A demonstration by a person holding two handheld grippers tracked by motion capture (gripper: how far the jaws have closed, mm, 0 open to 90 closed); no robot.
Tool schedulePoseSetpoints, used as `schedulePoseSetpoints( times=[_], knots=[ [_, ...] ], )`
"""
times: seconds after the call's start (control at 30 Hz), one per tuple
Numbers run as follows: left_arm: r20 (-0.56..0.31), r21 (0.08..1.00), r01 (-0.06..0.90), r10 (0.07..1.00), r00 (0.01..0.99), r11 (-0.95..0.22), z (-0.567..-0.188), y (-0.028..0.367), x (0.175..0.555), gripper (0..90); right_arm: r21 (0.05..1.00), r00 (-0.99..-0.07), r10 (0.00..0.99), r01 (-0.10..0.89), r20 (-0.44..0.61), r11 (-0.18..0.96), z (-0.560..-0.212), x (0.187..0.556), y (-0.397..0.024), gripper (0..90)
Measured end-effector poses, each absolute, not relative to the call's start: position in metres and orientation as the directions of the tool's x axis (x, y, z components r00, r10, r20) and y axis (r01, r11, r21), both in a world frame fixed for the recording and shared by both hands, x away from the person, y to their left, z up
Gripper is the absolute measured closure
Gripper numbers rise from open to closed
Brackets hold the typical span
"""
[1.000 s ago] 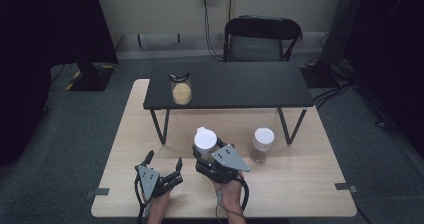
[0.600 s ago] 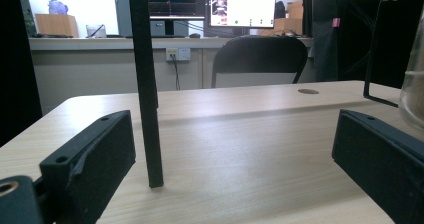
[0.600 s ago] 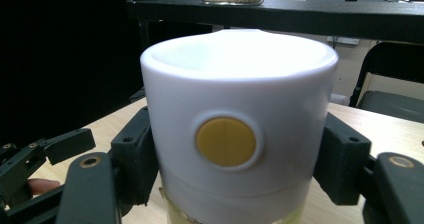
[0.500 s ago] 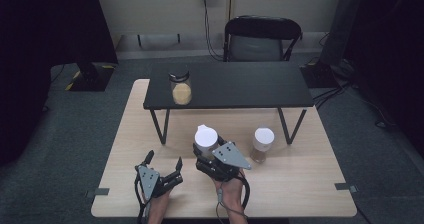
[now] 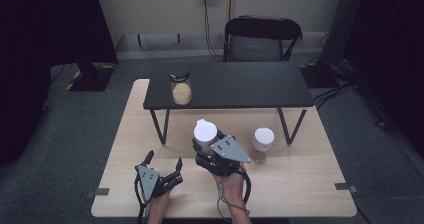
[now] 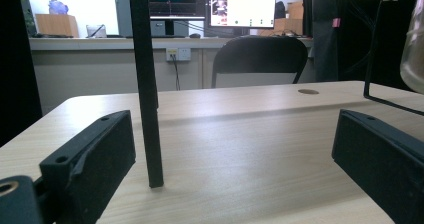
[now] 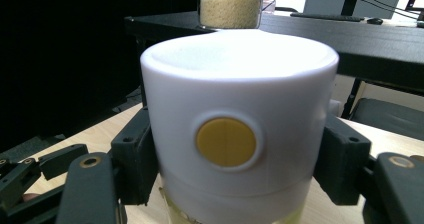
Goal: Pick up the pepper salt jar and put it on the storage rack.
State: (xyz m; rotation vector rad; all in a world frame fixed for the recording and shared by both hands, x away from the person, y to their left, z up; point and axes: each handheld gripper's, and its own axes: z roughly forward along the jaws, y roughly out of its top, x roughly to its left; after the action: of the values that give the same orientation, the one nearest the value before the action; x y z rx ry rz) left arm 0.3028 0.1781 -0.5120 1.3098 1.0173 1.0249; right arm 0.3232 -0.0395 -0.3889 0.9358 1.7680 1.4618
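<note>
Right gripper (image 5: pixel 209 146): jaws clamped on the white-lidded jar (image 7: pixel 235 134), one each side.
Left gripper (image 5: pixel 164 165): jaws wide apart, holding nothing.

lid (image 7: pixel 239 119): smooth matt white plastic | table (image 6: pixel 240 149): pale wood-grain, perhaps laminate

Black shelf leg (image 6: pixel 146 84) blocking left hand-held gripper (image 5: pixel 162 171)

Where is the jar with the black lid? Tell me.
In the high view, the black-lidded jar stands on the left end of the black raised shelf, beyond the white-lidded jar that the right gripper clamps.
</note>
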Motion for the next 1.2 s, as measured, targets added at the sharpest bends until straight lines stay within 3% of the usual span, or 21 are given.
schedulePoseSetpoints(
  times=[1.2],
  knots=[
    [0.0, 1.0, -0.008, 0.969, 0.248, 0.002, -0.512, 0.178, 0.303, 3.1, 0.989, -0.486, 0.873, 0.112, -0.032, 0.099, -0.339, 0.341, -0.063, 30.1]
  ],
)
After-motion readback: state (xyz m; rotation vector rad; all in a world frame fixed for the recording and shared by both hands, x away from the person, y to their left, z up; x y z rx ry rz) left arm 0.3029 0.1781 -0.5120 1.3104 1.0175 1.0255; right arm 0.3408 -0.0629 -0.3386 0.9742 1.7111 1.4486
